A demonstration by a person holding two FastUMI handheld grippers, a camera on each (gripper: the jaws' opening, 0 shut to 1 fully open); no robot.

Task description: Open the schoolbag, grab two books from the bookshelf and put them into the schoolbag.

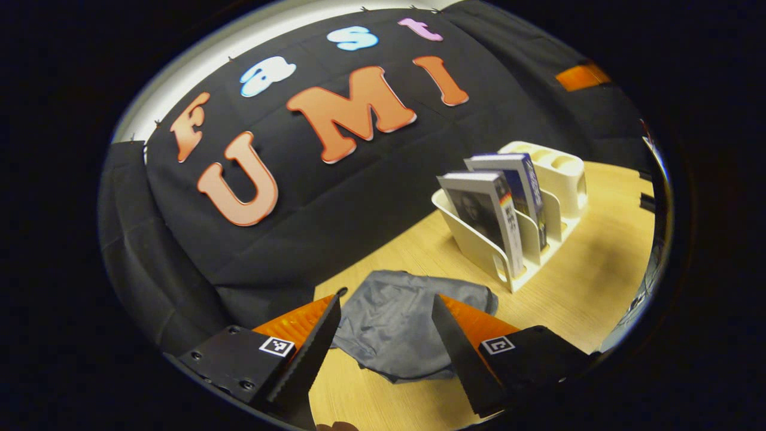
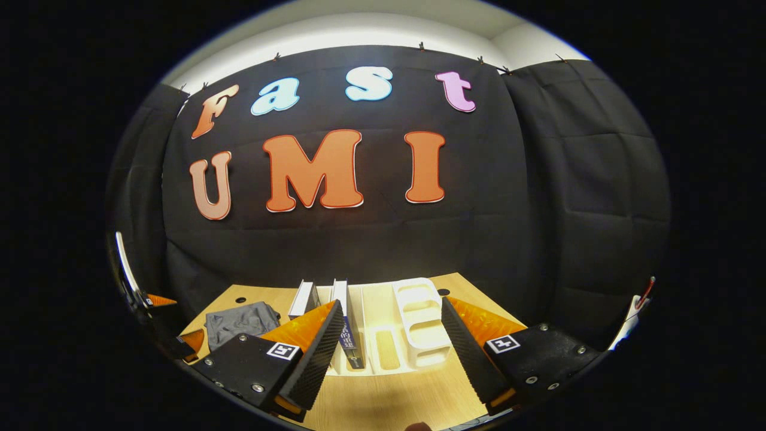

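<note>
Almost nothing of the task seems to be done at this moment. The grey schoolbag (image 1: pixel 400 326) is seen lying flat and crumpled on the wooden table (image 1: pixel 598 287), and no opening can be made out in it, so it is judged to be not yet opened. In the right gripper view the same schoolbag (image 2: pixel 239 323) is found at the left part of the table (image 2: pixel 383 401), beside the bookshelf.

The white bookshelf (image 1: pixel 479 248) is placed near the bag, a little further back on the table. Two books are kept upright in its slots: the front book (image 1: pixel 488 218) and the second book (image 1: pixel 514 191) just behind it, both slightly tilted. In the right gripper view the bookshelf (image 2: pixel 413 335) is seen directly ahead, with the two books (image 2: pixel 347 323) in its left slots. Both books are therefore judged as not taken yet.

The left hand-held gripper (image 1: pixel 386 335) is held widely open above the bag, and nothing is held between its fingers. The right hand-held gripper (image 2: pixel 386 344) is also widely open and empty, and it is pointed toward the bookshelf, well apart from it.

What is left, by this judgement, is the whole sequence: the bag must be opened, then each book must be lifted out of the shelf and put inside. The soft cloth may fold or slide when it is gripped.
</note>
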